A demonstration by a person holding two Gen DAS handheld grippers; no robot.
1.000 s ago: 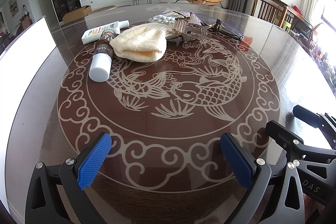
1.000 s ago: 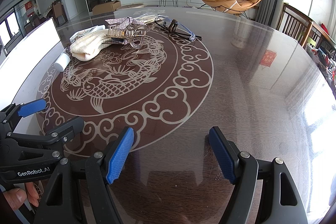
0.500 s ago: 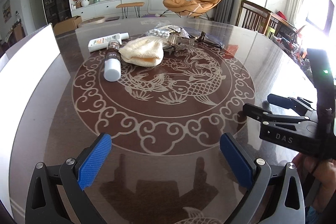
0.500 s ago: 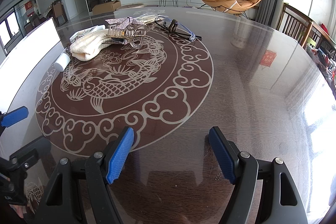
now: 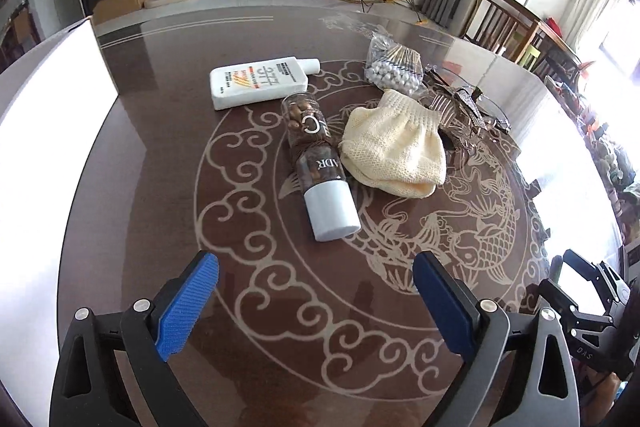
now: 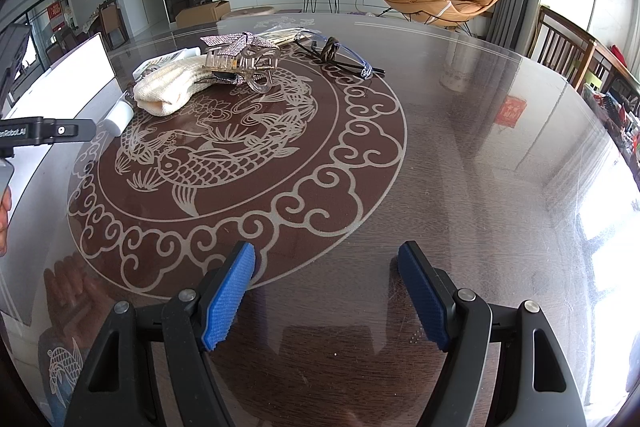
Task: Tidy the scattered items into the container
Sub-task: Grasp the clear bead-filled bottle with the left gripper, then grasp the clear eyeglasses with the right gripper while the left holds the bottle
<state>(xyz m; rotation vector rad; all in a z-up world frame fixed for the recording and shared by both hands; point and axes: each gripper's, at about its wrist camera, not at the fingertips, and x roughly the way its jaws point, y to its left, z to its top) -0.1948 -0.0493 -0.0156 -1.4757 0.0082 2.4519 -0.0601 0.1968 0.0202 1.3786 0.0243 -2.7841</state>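
Observation:
A clear jar (image 5: 320,167) with a white cap lies on its side on the round table (image 5: 140,187), just beyond my left gripper (image 5: 316,267). That gripper's jaws are closing, with nothing between them. Beside the jar lie a cream knitted pouch (image 5: 396,155), a flat white bottle (image 5: 256,83), a bag of white beads (image 5: 394,67) and a sparkly hair claw (image 5: 460,111). The right wrist view also shows glasses (image 6: 340,55) behind the hair claw (image 6: 240,59). My right gripper (image 6: 328,255) hangs open over bare table, far from the items.
A white container wall (image 5: 40,147) runs along the table's left edge and shows as a white container (image 6: 68,75) in the right wrist view. Wooden chairs (image 6: 568,47) stand past the right rim. A hand (image 6: 4,211) shows at the left.
My left gripper has swung left and closer to the jar and pouch, which now look much larger. The right gripper's view is unchanged.

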